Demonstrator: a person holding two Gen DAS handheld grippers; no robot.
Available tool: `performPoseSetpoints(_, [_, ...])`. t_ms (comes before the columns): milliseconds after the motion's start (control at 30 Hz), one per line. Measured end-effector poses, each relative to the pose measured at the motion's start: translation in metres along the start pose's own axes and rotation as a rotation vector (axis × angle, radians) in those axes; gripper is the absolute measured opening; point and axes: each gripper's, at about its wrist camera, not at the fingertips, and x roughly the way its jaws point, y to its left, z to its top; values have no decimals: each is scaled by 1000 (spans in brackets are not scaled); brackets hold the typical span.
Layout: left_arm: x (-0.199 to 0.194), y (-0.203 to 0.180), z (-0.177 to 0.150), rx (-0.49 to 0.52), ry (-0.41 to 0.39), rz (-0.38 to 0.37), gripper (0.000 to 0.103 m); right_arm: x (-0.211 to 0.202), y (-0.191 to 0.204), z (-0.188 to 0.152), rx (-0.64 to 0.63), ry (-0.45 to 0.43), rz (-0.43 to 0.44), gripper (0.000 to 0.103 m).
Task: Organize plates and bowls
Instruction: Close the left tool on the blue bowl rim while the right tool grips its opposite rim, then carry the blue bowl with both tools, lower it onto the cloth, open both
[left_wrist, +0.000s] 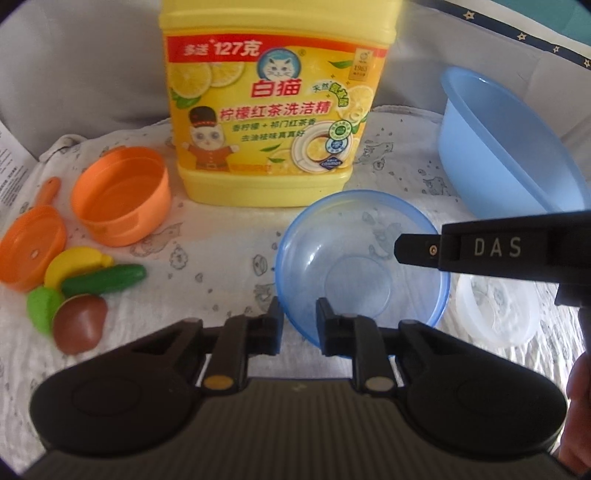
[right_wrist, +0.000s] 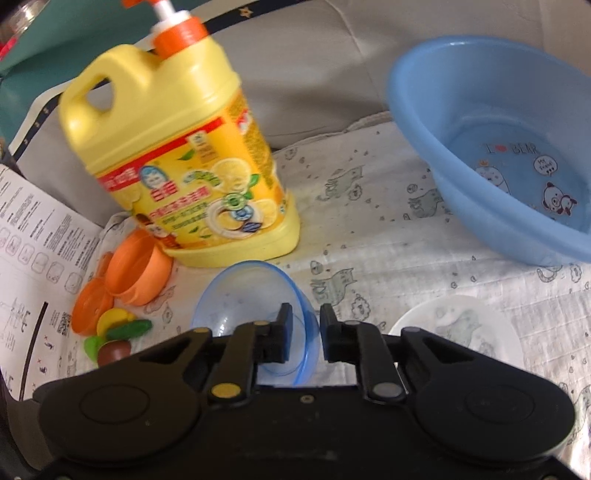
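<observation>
White cloth (right_wrist: 369, 236) printed with small grey cats covers the work surface, grey upholstery rising behind it. Right gripper (right_wrist: 304, 338): jaws part-closed with the rim of the small clear-blue bowl (right_wrist: 251, 310) between them, left finger inside the bowl, right finger outside the wall; whether the pads press the rim cannot be told. Bowl tilted, mouth facing left of the jaws. In the left wrist view the same bowl (left_wrist: 362, 266) sits just ahead and right of the left gripper (left_wrist: 298, 325), whose jaws stand apart with the near rim at the gap, nothing clamped; the right gripper's finger (left_wrist: 417, 249) reaches over the bowl's far-right rim. Ahead-left of the right jaws: yellow detergent jug (right_wrist: 184, 155) with orange pump, upright on the cloth. Ahead-right, well apart: large blue basin (right_wrist: 480, 122), cartoon bears on its floor. Just right of the jaws: white plate (right_wrist: 461, 328), flat on the cloth. Left of the jaws: orange toy pot (right_wrist: 138, 273), orange toy pan (right_wrist: 92, 306), and a cluster of toy fruit and vegetables (right_wrist: 118, 336). Printed instruction sheet (right_wrist: 33, 251) at far left.
</observation>
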Motion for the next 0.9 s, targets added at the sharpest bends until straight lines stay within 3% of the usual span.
performPoseSetpoints(467, [-85,20,-39,-17,-10,12,18,-56,40,-29,-6,10,81,16])
performPoseSetpoints(900, [-157,10,-117,-55,24,-14,19,-122,46,-111,-10,69,107,16])
